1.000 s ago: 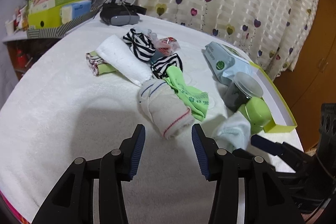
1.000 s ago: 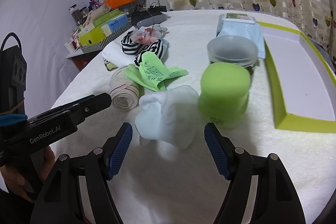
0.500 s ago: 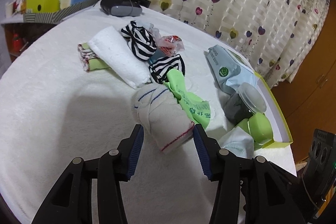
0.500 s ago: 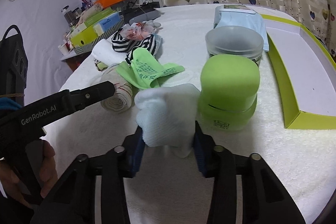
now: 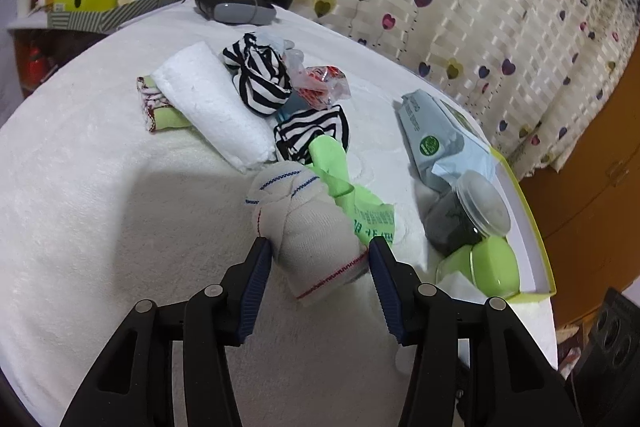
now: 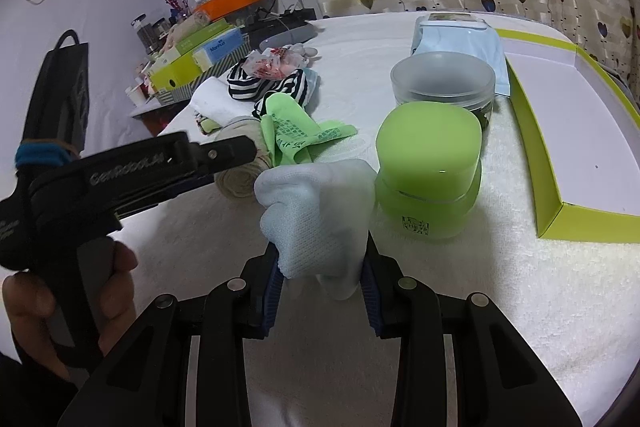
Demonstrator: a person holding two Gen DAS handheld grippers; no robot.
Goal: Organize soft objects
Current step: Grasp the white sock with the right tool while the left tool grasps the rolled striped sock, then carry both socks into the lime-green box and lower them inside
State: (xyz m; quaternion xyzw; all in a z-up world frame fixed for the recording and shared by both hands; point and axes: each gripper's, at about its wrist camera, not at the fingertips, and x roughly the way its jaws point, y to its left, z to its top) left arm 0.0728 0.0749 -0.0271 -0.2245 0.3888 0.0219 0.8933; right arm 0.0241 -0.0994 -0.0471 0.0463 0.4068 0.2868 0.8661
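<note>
The right gripper [image 6: 322, 269] is squeezing the pale blue sock [image 6: 320, 215], with both blue pads pressing into its sides. This sock is sitting on the white towel cover [image 6: 460, 307], just beside the green jar [image 6: 430, 175], on the side away from the yellow-green box [image 6: 536, 163].

The left gripper [image 5: 320, 261] is opening its jaws, and the rolled beige sock [image 5: 308, 227] is lying between them. The pads are sitting right at the sock's sides, and I cannot tell if they are touching it yet. This sock is farther from the green jar [image 5: 494, 261], and a bright green sock [image 5: 344, 183] is lying across it on the jar side.

To do this step well, I think the left gripper should be going around the fat middle of the beige roll before it closes. It should be pinching only the beige sock and not the green one lying on top. The squeeze should be soft but firm, so the roll is not popping out. The right gripper should be lifting straight up, so the blue sock is not knocking the green jar over.

Both grippers are pointing down at a slant toward the cover. A hand [image 6: 60, 291] is wrapping around the left gripper's black handle, with the fingers curled around the grip.
</note>
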